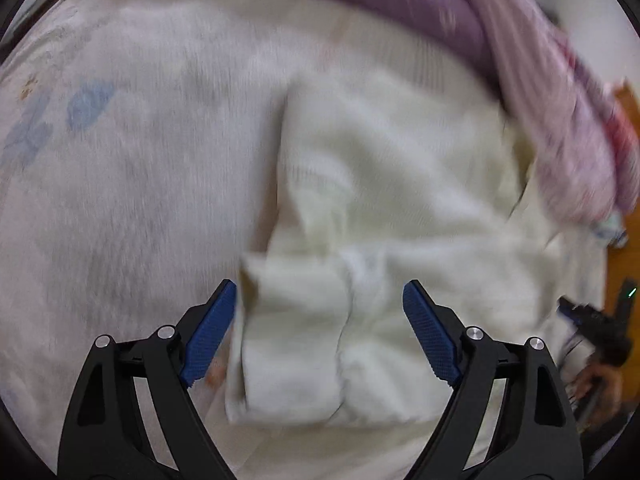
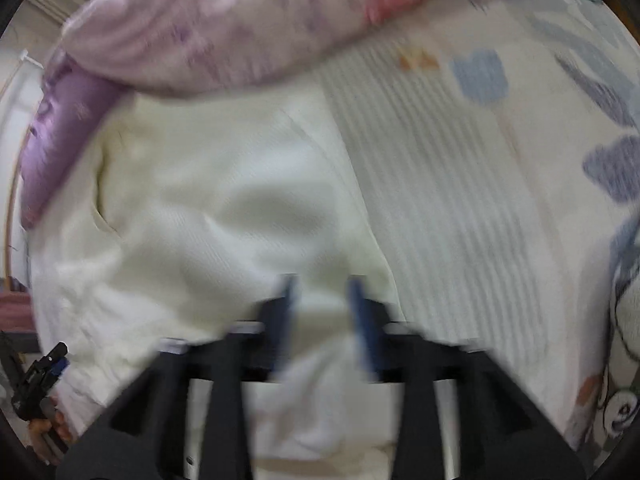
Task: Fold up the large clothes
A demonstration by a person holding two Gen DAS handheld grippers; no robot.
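Note:
A large cream knit garment point(image 1: 380, 184) lies partly folded on the bed, with a folded sleeve or cuff point(image 1: 292, 340) lying nearest the camera. My left gripper point(image 1: 320, 304) is open, its blue pads either side of that folded part and not closed on it. In the right wrist view the same garment point(image 2: 224, 200) fills the middle left. My right gripper point(image 2: 322, 304) is blurred by motion; its blue fingers stand partly apart over the garment's near edge, and I cannot tell whether cloth is held between them.
The bed sheet point(image 1: 120, 160) is pale with blue and orange prints and also shows in the right wrist view point(image 2: 480, 184). A pink and purple quilt point(image 1: 540, 80) is bunched along the far side, seen too in the right wrist view point(image 2: 224, 24). The other gripper shows at the frame edge point(image 1: 592, 320) point(image 2: 44, 376).

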